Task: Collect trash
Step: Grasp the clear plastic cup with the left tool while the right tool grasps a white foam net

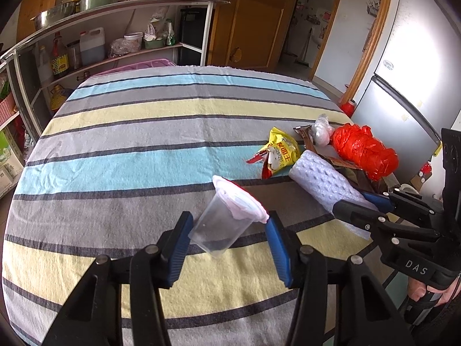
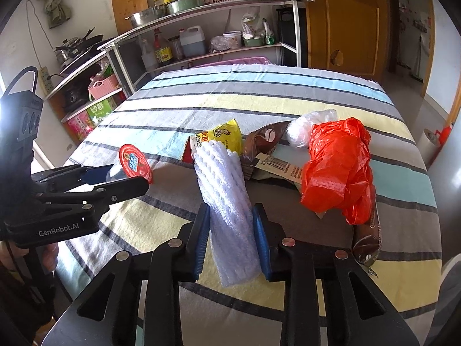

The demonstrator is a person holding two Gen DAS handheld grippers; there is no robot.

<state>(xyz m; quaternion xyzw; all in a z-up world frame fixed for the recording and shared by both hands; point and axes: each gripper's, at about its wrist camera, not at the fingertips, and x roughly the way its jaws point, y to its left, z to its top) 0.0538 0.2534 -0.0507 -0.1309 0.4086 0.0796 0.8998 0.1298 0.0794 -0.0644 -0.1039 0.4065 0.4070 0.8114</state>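
Observation:
A clear plastic cup point(image 1: 219, 225) with a red foil lid point(image 2: 135, 164) lies tilted between the blue pads of my left gripper point(image 1: 229, 219), which is shut on it. A white foam sleeve point(image 2: 222, 173) lies lengthwise on the striped cloth point(image 1: 144, 150). My right gripper point(image 2: 232, 210) is shut on its near end, pads pressing both sides. Behind the sleeve sit a yellow snack wrapper point(image 2: 227, 135), a brown wrapper point(image 2: 265, 138), a crumpled clear bag point(image 2: 302, 127) and a red plastic bag point(image 2: 337, 161). Each gripper shows in the other's view: right gripper point(image 1: 351, 201), left gripper point(image 2: 126, 177).
A metal shelf rack point(image 1: 95, 52) with bottles and bowls stands beyond the table's far left edge. A grey fridge point(image 1: 403, 86) stands close to the right edge and a wooden door point(image 1: 253, 23) is behind. Another brown wrapper point(image 2: 366, 242) lies at the near right.

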